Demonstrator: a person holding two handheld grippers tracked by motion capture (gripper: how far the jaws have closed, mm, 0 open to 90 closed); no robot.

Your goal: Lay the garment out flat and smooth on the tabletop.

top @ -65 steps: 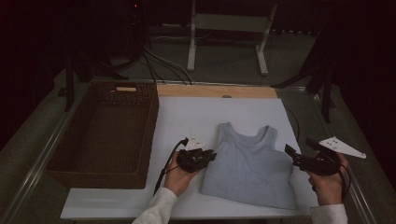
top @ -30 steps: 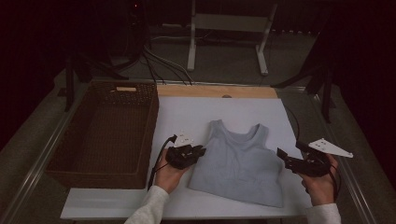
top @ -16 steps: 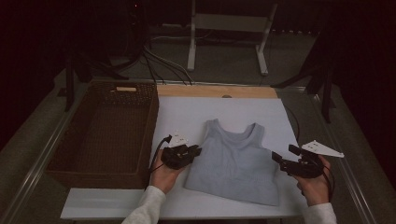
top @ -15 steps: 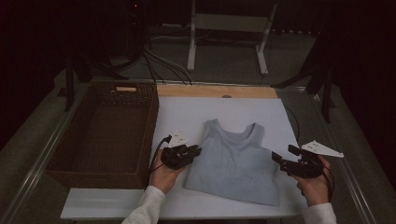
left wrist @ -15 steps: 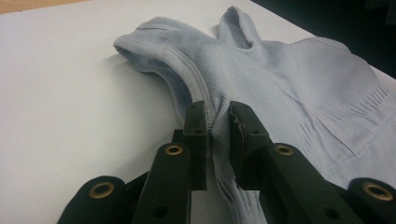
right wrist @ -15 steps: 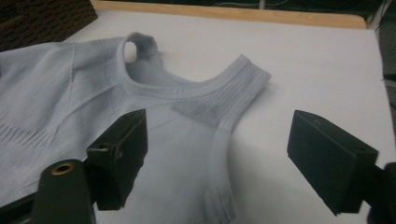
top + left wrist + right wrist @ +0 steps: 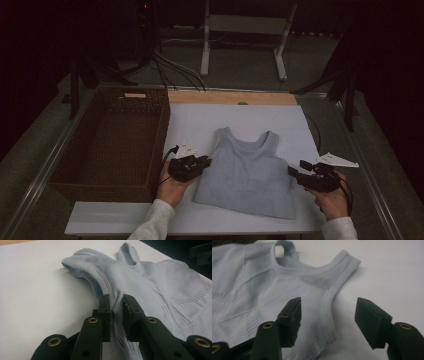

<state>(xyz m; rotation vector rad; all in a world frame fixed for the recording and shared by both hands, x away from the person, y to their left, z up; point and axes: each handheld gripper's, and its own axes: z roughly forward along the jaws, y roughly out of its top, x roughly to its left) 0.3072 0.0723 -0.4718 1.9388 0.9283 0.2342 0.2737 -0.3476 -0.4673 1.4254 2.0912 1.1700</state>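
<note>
The pale blue vest top [image 7: 247, 172] lay flat on the white worktop [image 7: 200, 120], neck and straps away from the person and hem towards them, just to the right of the wicker basket [image 7: 112, 145]. The left gripper [image 7: 197, 165] sat at the garment's left side edge, below the armhole; in the left gripper view its jaws were closed tight on a pinched ridge of the ribbed side seam, with the fabric [image 7: 140, 282] spreading away beyond them. The right gripper [image 7: 295, 173] sat at the opposite side edge, low over the worktop. In the right gripper view its jaws had just been closing but stood apart, with the vest's side edge and armhole binding [image 7: 329, 302] between them, one jaw over the cloth and the other over the bare worktop; neither pad pressed on the fabric. A hand held each gripper from the near edge of the worktop.
</note>
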